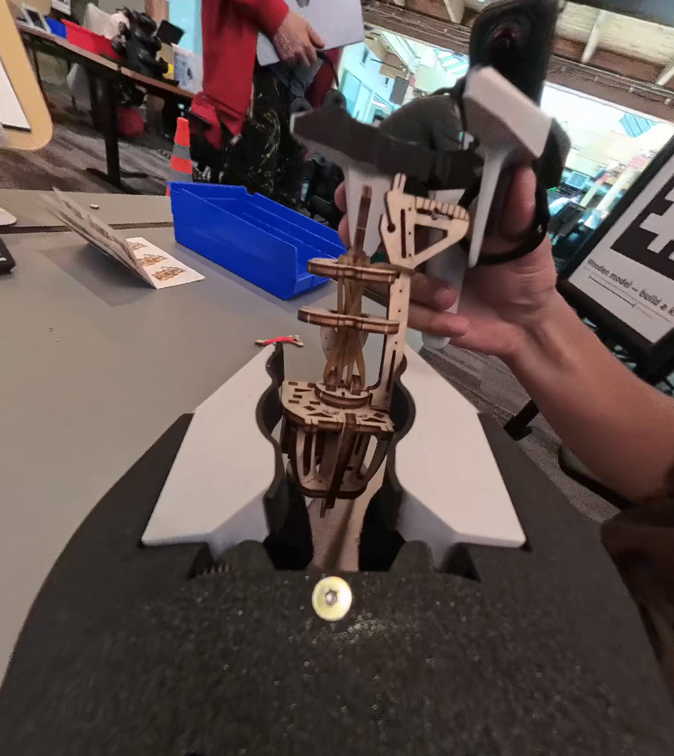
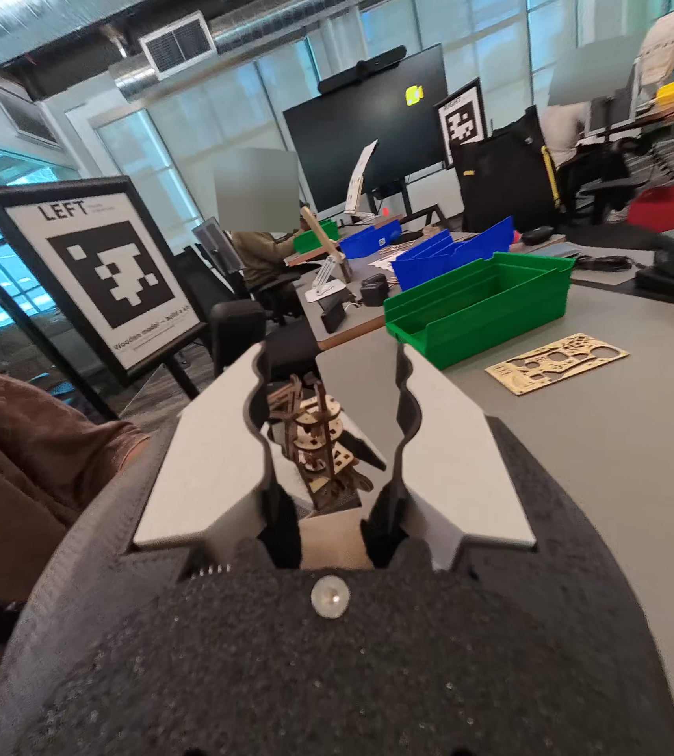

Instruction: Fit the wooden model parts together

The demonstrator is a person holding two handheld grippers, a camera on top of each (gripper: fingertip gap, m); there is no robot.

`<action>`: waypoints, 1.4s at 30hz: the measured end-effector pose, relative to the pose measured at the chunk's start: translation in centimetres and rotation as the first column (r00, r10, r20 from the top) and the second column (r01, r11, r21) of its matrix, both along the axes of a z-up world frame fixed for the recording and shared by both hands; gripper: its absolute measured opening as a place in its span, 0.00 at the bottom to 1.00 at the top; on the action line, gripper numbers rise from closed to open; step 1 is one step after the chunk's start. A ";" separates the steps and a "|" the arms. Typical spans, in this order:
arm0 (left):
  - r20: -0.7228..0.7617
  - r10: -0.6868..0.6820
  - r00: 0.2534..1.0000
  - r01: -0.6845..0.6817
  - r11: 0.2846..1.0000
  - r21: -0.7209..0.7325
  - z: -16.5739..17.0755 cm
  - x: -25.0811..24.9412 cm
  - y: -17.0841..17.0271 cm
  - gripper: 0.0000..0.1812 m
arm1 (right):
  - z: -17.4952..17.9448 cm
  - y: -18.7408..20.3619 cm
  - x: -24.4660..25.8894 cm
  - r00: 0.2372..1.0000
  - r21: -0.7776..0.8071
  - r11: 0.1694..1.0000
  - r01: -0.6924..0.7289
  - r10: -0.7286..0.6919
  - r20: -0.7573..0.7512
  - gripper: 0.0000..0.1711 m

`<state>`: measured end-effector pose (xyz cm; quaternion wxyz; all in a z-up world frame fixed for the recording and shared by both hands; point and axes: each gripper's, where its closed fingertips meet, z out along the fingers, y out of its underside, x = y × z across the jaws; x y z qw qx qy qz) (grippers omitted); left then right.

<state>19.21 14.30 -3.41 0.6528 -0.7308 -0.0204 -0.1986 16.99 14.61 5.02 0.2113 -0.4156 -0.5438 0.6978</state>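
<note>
In the left wrist view, the left hand-held gripper [image 1: 337, 429] was closed on the hull of the wooden model [image 1: 343, 413], a small ship whose base sat pinched between the two pale fingers [image 1: 220, 462] while its mast with two round platforms rose straight ahead of them. Beyond the mast top, the right hand-held gripper [image 1: 404, 245], carried in a person's hand [image 1: 503, 294], came in from the far right with a flat wooden part [image 1: 417, 229] at its fingers, this part running down alongside the mast toward the deck; it seemed pinched there, though blur left the exact contact unclear. Farther off to the left lay a blue bin [image 1: 245, 237] and a folded instruction sheet [image 1: 122, 245] on the grey surface [image 1: 81, 388]. In the right wrist view, the right hand-held gripper [image 2: 329, 392] had its jaws standing visibly apart, with the wooden model [image 2: 318, 446] seen down between the fingers, dark and partly hidden. Ahead and to the right lay a green bin [image 2: 478, 307] and a punched-out wooden sheet [image 2: 556, 362]. The step in hand looked like seating the side part against the mast and deck. The next move likely called for lining its foot with the deck slot and pressing gently while the left grip held the hull steady.
</note>
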 end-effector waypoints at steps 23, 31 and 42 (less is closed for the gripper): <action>0.149 -0.163 0.975 0.176 0.981 -0.081 -2.4 3.6 -1.6 0.27 | -6.7 -5.2 2.7 0.972 -0.220 0.948 -0.232 0.235 -0.016 0.20; 0.189 -0.160 0.969 0.177 0.981 -0.078 -2.8 3.4 -1.3 0.27 | -7.1 -4.9 2.3 0.974 -0.260 0.940 -0.220 0.225 -0.011 0.19; 0.075 0.105 0.992 -0.092 0.983 -0.160 -4.4 -0.5 -0.7 0.27 | -9.1 -2.9 0.8 0.984 -0.125 0.992 -0.022 0.044 0.171 0.27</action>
